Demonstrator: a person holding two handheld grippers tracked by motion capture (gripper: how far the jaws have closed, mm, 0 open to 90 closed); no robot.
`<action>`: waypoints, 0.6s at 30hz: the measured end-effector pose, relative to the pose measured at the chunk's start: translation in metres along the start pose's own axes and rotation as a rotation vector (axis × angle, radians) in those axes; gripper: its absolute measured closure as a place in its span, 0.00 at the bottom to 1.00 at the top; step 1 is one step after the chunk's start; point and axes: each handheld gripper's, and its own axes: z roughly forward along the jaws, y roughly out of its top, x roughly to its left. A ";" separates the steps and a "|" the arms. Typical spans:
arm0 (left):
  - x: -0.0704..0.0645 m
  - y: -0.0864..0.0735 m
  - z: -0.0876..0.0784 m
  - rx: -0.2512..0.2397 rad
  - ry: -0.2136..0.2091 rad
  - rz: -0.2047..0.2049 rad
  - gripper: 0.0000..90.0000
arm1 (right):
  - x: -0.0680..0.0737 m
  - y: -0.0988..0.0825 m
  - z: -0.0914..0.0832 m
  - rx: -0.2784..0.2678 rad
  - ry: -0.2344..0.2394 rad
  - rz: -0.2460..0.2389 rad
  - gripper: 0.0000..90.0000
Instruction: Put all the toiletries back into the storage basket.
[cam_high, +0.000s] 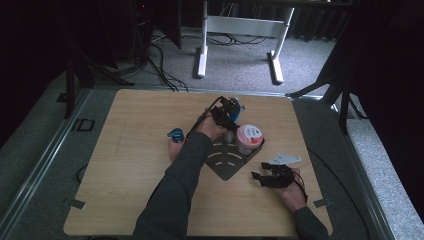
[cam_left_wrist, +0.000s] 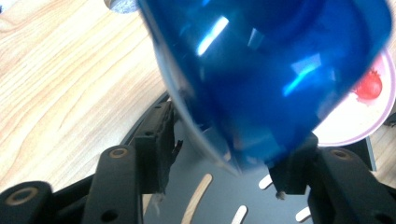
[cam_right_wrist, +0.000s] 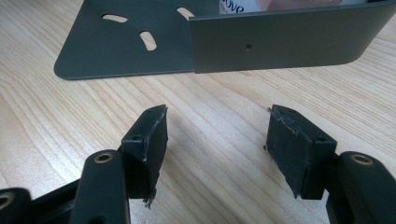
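Between the left gripper's (cam_left_wrist: 224, 172) fingers (cam_left_wrist: 156, 144) sits a blue cup (cam_left_wrist: 271, 79) of glossy, see-through plastic, bright with reflections. Beneath those fingers lies a dark tray (cam_right_wrist: 140, 51) of smooth matt sheet metal (slotted, with a bent-up wall). The table (cam_right_wrist: 219, 116) under the right gripper's (cam_right_wrist: 217, 149) fingers (cam_right_wrist: 299, 149) is pale wood with a fine grain and a satin finish. The finger pads look like matt black rubber, frayed at the edges.

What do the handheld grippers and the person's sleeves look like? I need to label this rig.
Both the left gripper and right gripper are black with flat dark pads, frayed at the edges, and brass-coloured pivot pins. A grey three-cornered plate tops the right one. Sleeves are dark grey.
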 end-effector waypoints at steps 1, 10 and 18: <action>0.000 -0.001 0.000 -0.002 -0.004 -0.003 0.57 | 0.000 0.000 0.000 0.000 0.000 0.001 0.42; -0.004 -0.003 0.006 0.002 0.008 0.013 0.62 | 0.000 0.000 0.000 -0.001 -0.001 -0.001 0.42; -0.006 -0.001 0.009 -0.018 0.026 0.010 0.63 | 0.000 0.000 0.000 0.000 0.001 0.000 0.42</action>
